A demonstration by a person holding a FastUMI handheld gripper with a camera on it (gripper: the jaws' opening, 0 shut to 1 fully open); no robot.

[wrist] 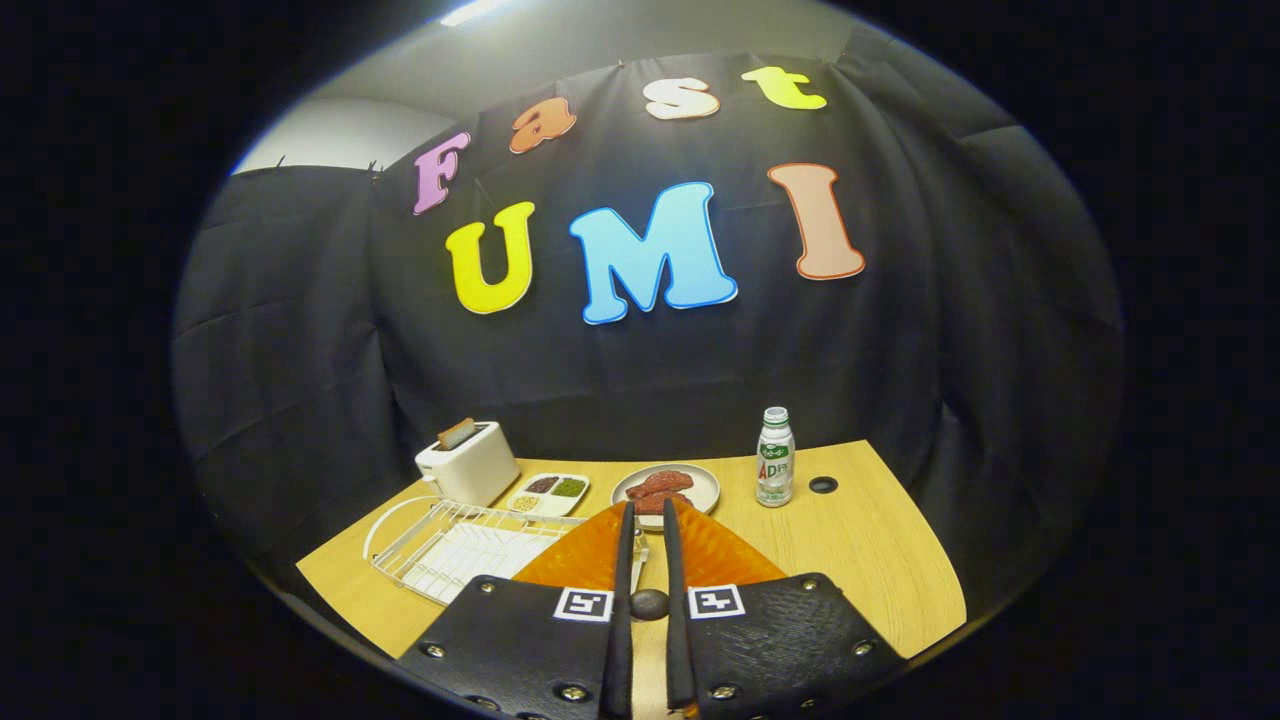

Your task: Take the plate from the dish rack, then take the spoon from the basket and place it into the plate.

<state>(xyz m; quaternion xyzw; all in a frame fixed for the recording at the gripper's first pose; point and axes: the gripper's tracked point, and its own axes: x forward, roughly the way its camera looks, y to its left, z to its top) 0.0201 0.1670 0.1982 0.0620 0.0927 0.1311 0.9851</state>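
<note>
The plate point(650, 555), an orange one with a ribbed surface, is pinched at its near rim between the fingers point(646, 515), which are drawn close together with only a thin gap where the rim passes between them. It fans out to both sides of the fingers and seems to be held up off the surface point(860, 545), though how high cannot be told. The rack point(450, 545), a white wire one, lies just to the left of the plate and beside the fingers, and looks empty of dishes. So the first step, taking the plate from the rack, appears to be nearly done; what is left of it is to set the plate down. The next move calls for a bare patch of the surface, and the likeliest one is on the right, ahead of the fingers and short of the bottle point(775, 457). The plate should go down flat and well apart from the rack, and the fingers should spread only once it rests. Beyond the fingertips stands a pale dish point(705, 490) with reddish food on it; left of that is a small tray point(548, 494) with compartments, and further left a white toaster point(468, 462). No basket or spoon can be made out here, so the second step will need a turn of the gripper to find them.
</note>
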